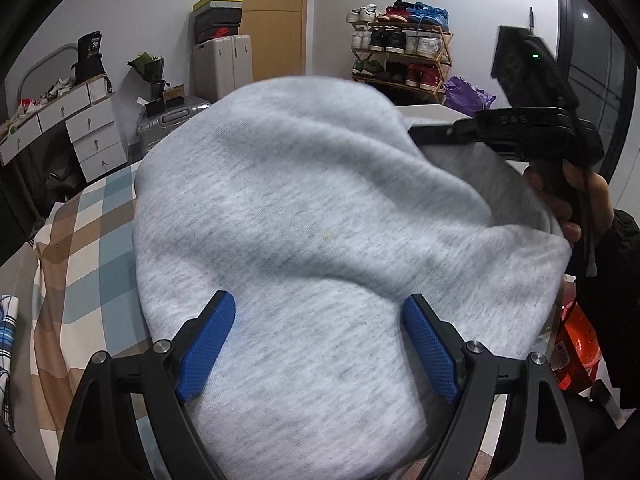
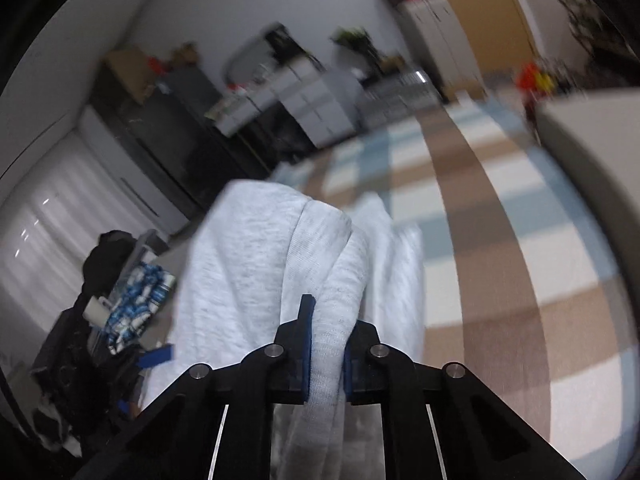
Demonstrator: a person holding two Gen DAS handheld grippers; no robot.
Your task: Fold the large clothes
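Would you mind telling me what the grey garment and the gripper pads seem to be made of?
Grey garment: probably soft cotton-blend jersey or fleece knit, matte; heathered flecks and fine knit lines show. Left gripper pads: likely blue rubber or plastic, judging by their cross-hatched grip texture.

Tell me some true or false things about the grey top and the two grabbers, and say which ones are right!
1. The right gripper is pinching a bunch of the grey garment. True.
2. The left gripper is squeezed shut on the cloth. False: its blue fingers stand wide apart, with the cloth lying between them.
3. The garment lies over a checked bedsheet. True.
4. The shoe rack by the wall is bare. False: its shelves are full of shoes.
5. The bedsheet is plain red. False: it has brown, blue and cream checks.
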